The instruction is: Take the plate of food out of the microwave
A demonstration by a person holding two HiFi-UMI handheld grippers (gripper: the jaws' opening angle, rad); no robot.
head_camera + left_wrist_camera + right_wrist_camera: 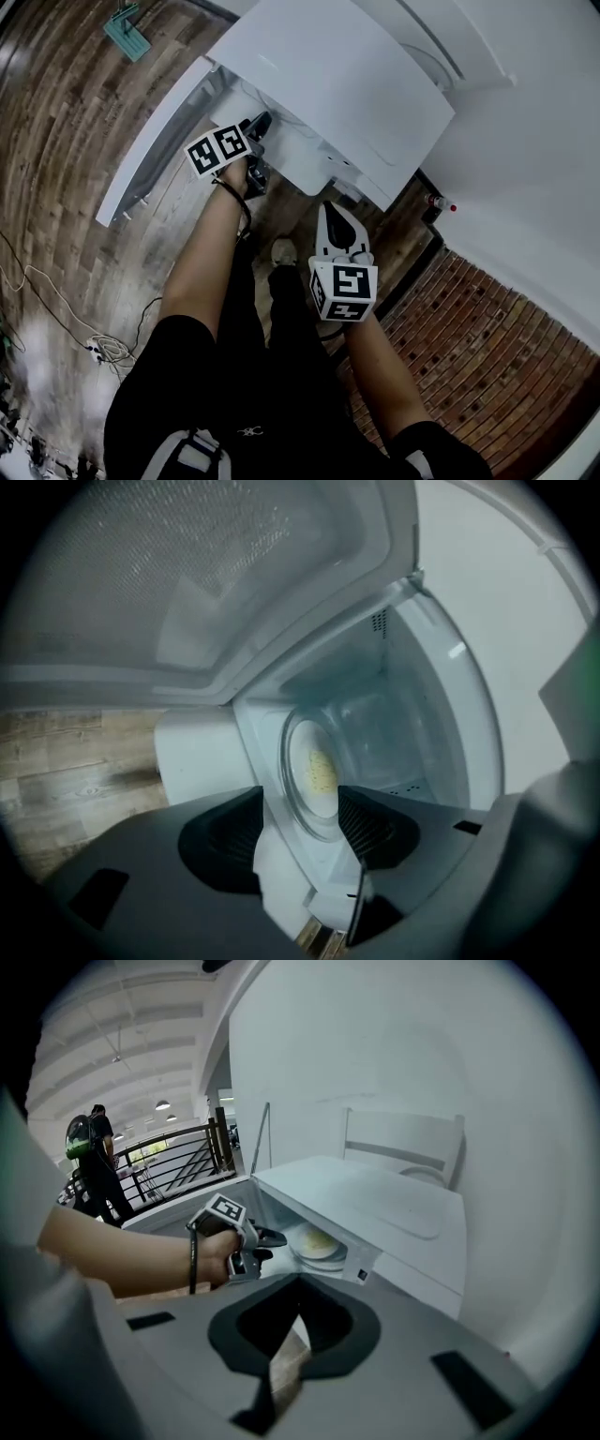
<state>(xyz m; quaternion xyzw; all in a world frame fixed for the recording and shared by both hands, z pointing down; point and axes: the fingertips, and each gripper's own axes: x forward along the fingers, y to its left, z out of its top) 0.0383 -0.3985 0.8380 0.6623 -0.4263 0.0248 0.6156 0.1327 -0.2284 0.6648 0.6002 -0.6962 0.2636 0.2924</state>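
The white microwave [328,84] stands with its door [159,141] swung wide open to the left. Inside, on the glass turntable, rests a white plate with yellow food [319,771], which also shows as the plate [317,1241] in the right gripper view. My left gripper [261,150] is at the mouth of the oven, open, its jaws framing the plate from just in front without touching it. That left gripper [272,1244] sits a short way left of the plate. My right gripper [330,211] hangs lower, in front of the microwave, shut and empty.
The open door's mesh window [187,574] fills the space above and left of my left gripper. A white chair back [403,1147] rises behind the microwave by the wall. Cables [103,347] lie on the wooden floor at left. A person with a backpack [94,1162] stands far off by a railing.
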